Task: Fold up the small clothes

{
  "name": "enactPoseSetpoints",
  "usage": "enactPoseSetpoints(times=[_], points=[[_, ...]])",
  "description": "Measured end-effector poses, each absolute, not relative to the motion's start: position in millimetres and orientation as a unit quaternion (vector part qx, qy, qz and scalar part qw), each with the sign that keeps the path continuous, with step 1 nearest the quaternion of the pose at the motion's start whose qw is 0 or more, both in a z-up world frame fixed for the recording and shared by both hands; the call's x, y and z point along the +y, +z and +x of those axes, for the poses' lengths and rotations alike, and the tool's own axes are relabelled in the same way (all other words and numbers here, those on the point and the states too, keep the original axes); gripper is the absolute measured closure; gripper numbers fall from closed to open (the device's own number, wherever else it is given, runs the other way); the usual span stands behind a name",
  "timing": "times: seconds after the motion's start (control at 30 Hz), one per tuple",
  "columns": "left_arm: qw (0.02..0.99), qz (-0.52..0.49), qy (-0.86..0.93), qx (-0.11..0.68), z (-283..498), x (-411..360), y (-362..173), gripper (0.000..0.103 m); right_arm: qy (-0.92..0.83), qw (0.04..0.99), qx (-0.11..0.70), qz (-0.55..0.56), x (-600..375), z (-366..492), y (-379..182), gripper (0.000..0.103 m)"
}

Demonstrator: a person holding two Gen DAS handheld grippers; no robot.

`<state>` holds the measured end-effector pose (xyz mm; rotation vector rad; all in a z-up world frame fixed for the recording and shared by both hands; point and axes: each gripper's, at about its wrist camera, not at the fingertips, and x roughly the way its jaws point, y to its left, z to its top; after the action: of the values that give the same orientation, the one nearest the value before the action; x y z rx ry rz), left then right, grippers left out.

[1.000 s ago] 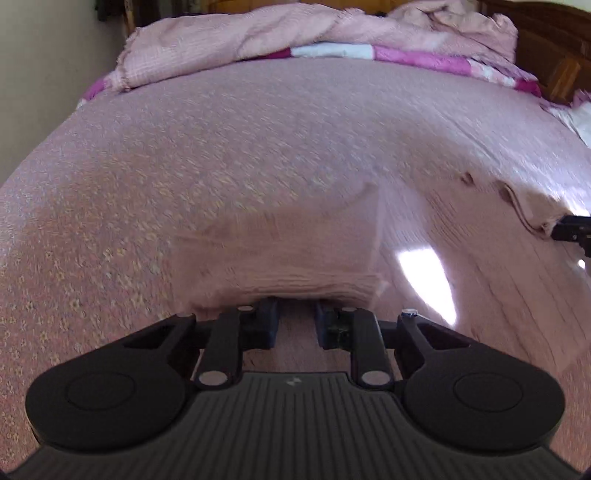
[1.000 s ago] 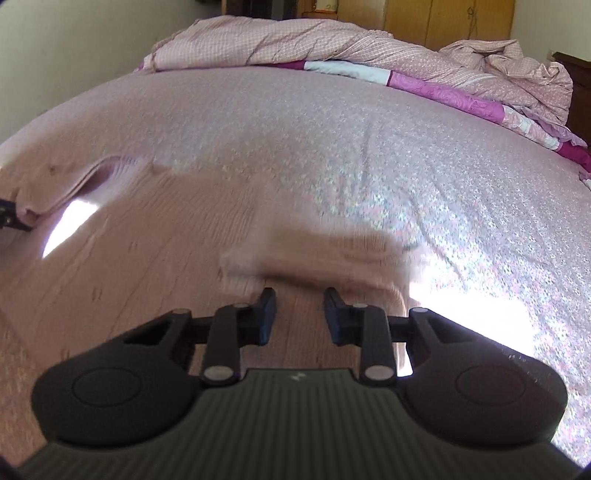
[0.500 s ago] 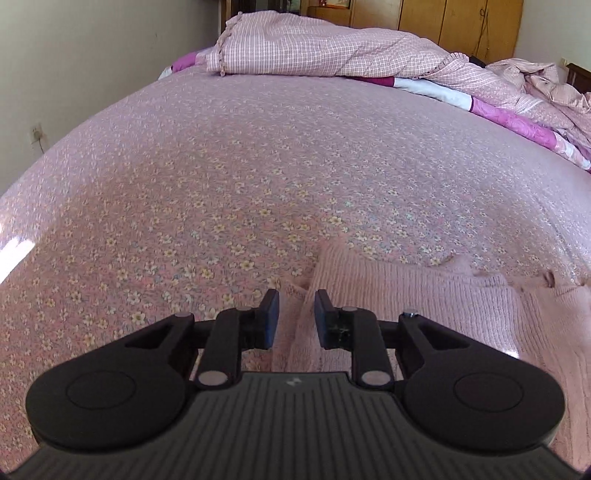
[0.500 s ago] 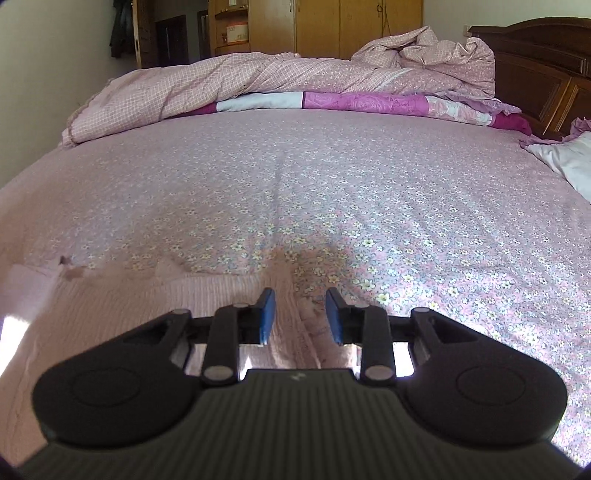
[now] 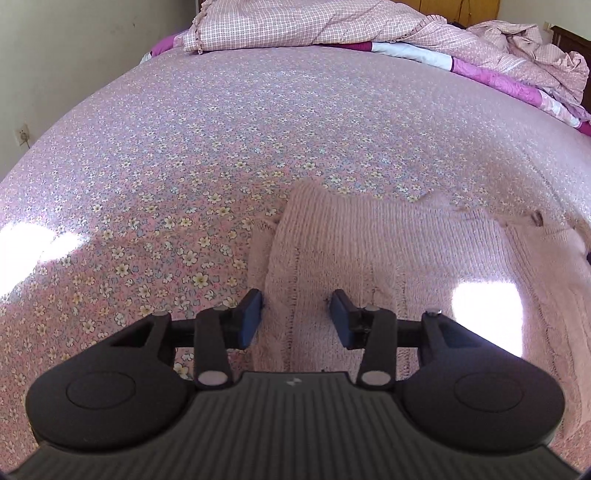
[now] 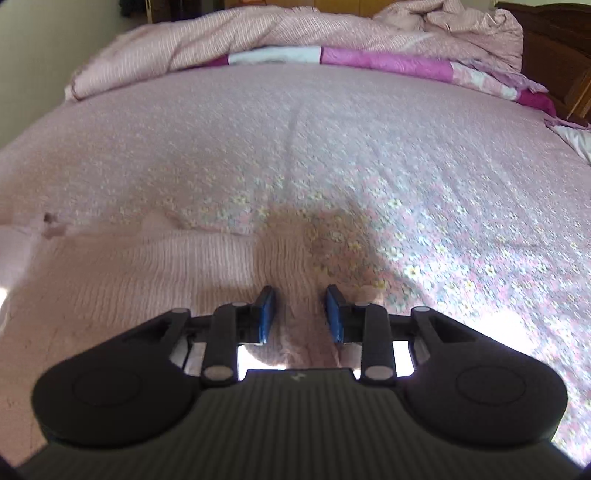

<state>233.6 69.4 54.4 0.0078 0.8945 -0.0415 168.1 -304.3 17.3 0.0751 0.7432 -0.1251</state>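
Counting from near to far: two tongs, one pink knitted garment, one floral bedsheet, one heaped quilt. Left tongs (image 5: 296,317) are opening over the garment's (image 5: 388,251) left edge, knit lying between the pads but not pressed. Right tongs (image 6: 299,314) are seen narrowly apart astride a raised ridge of knit; contact cannot be told through blur. Garment is spread flat on the bedsheet (image 5: 221,129), where a second ago it was lifted and blurred. Quilt (image 5: 314,22) is bunched at the far end.
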Motion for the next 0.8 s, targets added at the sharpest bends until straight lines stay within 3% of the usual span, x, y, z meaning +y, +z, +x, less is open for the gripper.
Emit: enactPoseSetpoints(times=[0.17, 0.3, 0.4, 0.8], points=[[0.895, -0.006, -0.025, 0.446, 223.7, 69.9, 61.9, 0.046, -0.072, 0.932, 0.347, 0.081, -312.4, 151.5, 29.1, 0.069], [0.888, -0.006, -0.019, 0.459, 209.3, 67.9, 65.5, 0.040, -0.076, 0.936, 0.327, 0.107, -321.9, 122.0, 39.9, 0.046], [0.885, -0.002, -0.018, 0.466, 196.0, 64.5, 66.0, 0.033, -0.068, 0.932, 0.324, 0.143, -333.2, 100.1, 42.8, 0.045], [0.881, 0.003, 0.001, 0.474, 154.8, 45.7, 61.5, 0.028, -0.045, 0.899, 0.359, 0.246, -343.8, 45.8, 14.8, 0.045]])
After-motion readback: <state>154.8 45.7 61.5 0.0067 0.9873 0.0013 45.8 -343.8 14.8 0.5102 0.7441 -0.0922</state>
